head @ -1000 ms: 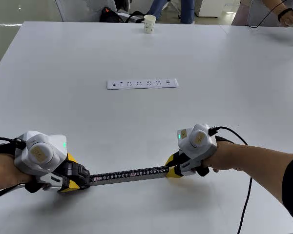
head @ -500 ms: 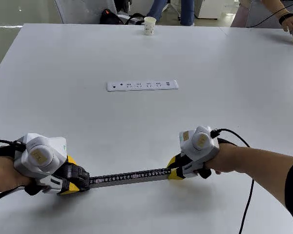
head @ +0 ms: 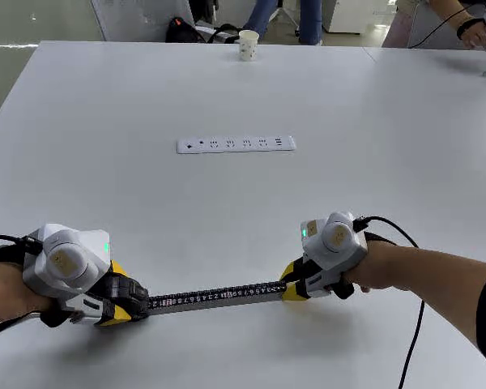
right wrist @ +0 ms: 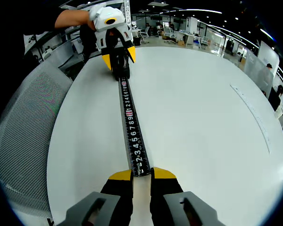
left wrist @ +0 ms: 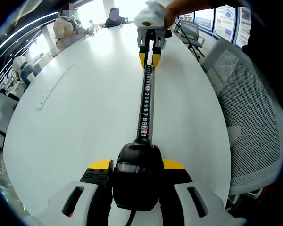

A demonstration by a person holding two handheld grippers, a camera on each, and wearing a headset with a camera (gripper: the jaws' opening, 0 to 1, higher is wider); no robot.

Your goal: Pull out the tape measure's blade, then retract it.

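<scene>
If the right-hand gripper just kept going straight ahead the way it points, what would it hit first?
Likely the tape measure case, gripped by the left gripper: the right gripper points along the blade it holds, straight at that case.

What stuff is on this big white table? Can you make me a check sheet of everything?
Surface: white table, bare between the items.
Job's things: tape measure case near the front edge; blade pulled out, stretched straight between the grippers, numbers up.
Clutter: white power strip mid-table; paper cup at the far edge.
Grippers: left gripper shut on the tape measure case; right gripper shut on the blade's tip.
Cables: black cable running from the right gripper towards the near edge.
Surroundings: mesh chair beside the table; people at the far end.
</scene>
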